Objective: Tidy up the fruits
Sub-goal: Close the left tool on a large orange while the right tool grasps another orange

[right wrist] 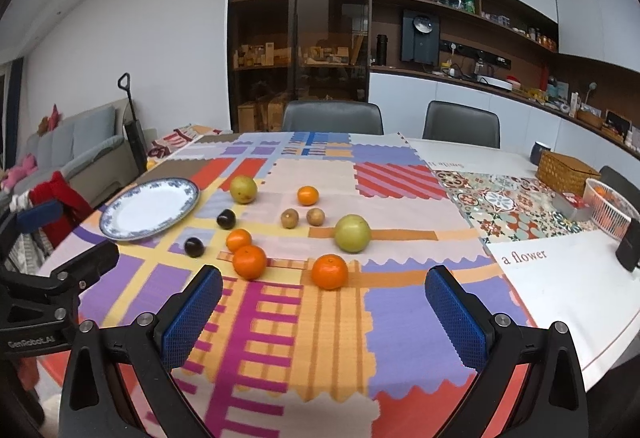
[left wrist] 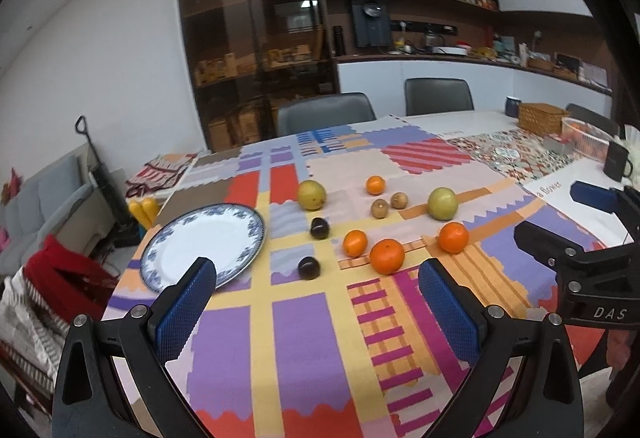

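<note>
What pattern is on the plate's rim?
A blue floral band on white on the plate, clearest in the left wrist view.

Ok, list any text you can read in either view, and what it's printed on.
"DAS" on the right hand-held gripper body, left wrist view.
"GenRobot.AI" on the left hand-held gripper body, right wrist view.
"a flower" on the white cloth.
Upside-down text at that cloth's far edge: unreadable.
Shelf and counter labels: too small.
</note>
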Demonstrator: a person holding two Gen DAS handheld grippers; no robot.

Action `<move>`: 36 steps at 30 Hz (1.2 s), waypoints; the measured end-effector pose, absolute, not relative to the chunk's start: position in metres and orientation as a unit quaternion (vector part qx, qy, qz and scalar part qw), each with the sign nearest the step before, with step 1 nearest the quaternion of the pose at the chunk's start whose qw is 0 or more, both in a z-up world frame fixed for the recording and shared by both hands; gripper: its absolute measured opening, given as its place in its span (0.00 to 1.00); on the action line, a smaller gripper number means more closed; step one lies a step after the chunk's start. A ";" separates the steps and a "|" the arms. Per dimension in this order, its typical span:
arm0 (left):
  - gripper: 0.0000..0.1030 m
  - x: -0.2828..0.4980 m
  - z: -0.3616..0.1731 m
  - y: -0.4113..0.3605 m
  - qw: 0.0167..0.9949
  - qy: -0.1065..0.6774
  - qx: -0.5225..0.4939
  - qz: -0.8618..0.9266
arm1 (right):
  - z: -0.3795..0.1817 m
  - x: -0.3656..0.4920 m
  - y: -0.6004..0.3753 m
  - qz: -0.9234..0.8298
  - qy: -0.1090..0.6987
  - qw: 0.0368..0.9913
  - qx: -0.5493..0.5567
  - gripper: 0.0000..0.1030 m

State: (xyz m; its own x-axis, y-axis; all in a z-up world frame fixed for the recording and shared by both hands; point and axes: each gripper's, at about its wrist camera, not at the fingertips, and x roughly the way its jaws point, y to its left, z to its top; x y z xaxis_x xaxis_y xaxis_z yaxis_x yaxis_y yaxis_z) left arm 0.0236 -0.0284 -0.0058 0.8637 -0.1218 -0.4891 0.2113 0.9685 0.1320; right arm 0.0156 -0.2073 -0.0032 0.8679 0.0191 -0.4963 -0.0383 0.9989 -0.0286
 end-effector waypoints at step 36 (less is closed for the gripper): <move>0.47 0.155 -0.097 -0.085 0.887 0.392 0.091 -0.225 | -0.086 0.141 -0.229 0.105 0.385 0.916 -0.050 0.64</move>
